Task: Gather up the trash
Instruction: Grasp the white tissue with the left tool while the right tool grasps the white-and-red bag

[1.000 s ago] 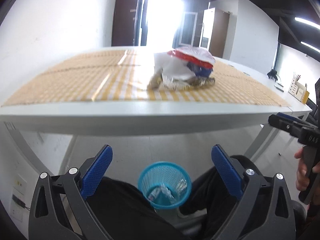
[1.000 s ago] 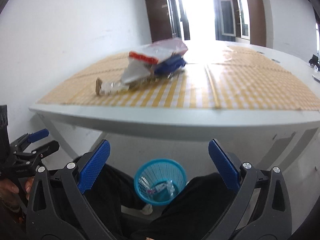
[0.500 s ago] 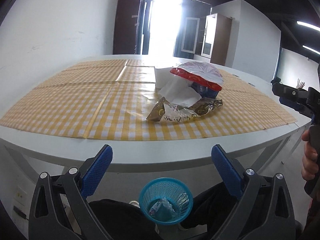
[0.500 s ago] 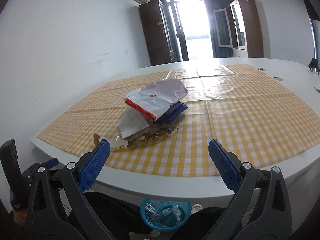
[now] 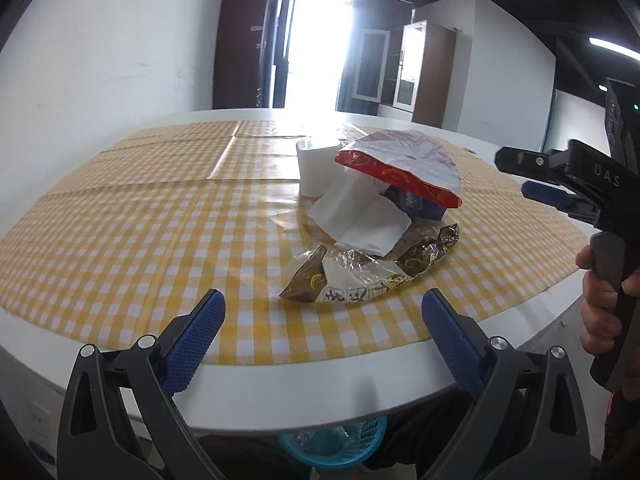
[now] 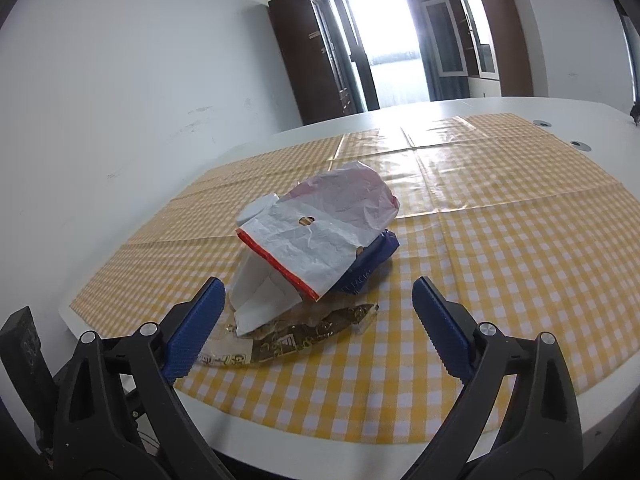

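A heap of trash lies on the yellow checked tablecloth (image 5: 120,216): a red and white bag (image 5: 404,160) on top, a blue packet (image 5: 416,204), white paper (image 5: 360,216), a white cup (image 5: 316,164) and a brown and clear wrapper (image 5: 360,268) in front. The same heap shows in the right wrist view, with the bag (image 6: 320,232) and the wrapper (image 6: 288,340). My left gripper (image 5: 322,320) is open and empty above the table's near edge. My right gripper (image 6: 316,316) is open and empty, close in front of the heap. The blue bin (image 5: 332,446) shows partly under the table edge.
The white table (image 6: 600,120) reaches far back, with two round cable ports (image 6: 576,144) at the right. The right gripper also shows at the right of the left wrist view (image 5: 552,184), held by a hand. Cabinets and a bright doorway stand behind.
Both grippers have risen from below the table edge to above the tabletop and closer to the heap. The bin has dropped almost out of view.
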Motion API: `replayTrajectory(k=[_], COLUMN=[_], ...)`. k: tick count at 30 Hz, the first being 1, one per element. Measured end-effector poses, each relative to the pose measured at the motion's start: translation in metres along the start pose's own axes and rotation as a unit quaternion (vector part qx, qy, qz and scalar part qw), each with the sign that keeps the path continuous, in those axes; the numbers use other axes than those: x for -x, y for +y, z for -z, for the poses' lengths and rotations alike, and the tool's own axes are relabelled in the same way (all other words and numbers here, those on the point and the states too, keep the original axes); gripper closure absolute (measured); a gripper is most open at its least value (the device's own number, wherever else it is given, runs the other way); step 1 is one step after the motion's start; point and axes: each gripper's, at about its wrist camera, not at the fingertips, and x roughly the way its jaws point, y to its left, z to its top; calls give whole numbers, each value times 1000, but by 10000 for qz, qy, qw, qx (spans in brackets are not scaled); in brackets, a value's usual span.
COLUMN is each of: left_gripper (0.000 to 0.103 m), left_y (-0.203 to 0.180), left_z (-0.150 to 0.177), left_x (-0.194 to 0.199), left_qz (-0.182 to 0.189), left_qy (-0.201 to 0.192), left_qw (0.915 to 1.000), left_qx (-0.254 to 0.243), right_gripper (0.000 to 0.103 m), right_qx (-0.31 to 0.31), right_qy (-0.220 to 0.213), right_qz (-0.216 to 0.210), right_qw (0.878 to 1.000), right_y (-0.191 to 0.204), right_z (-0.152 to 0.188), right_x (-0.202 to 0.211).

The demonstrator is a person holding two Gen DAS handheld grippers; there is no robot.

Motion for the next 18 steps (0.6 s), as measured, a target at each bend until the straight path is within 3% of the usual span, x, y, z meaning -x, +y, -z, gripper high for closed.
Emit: replayTrajectory(k=[9,18], left_gripper=[7,9], left_y=[-8,-21], left_z=[-48,-76], left_x=[-52,-104], left_qz=[437,560], left_qy=[653,1290], left_qw=[9955,9862], left_qx=[-527,-875], right_gripper=[25,59], right_qx=[-465,-836], right_qy=[546,896], right_qz=[-21,-261], right_qw=[9974,9921], right_y=[-15,-28], right_z=[-13,-23], right_x=[-54,-81])
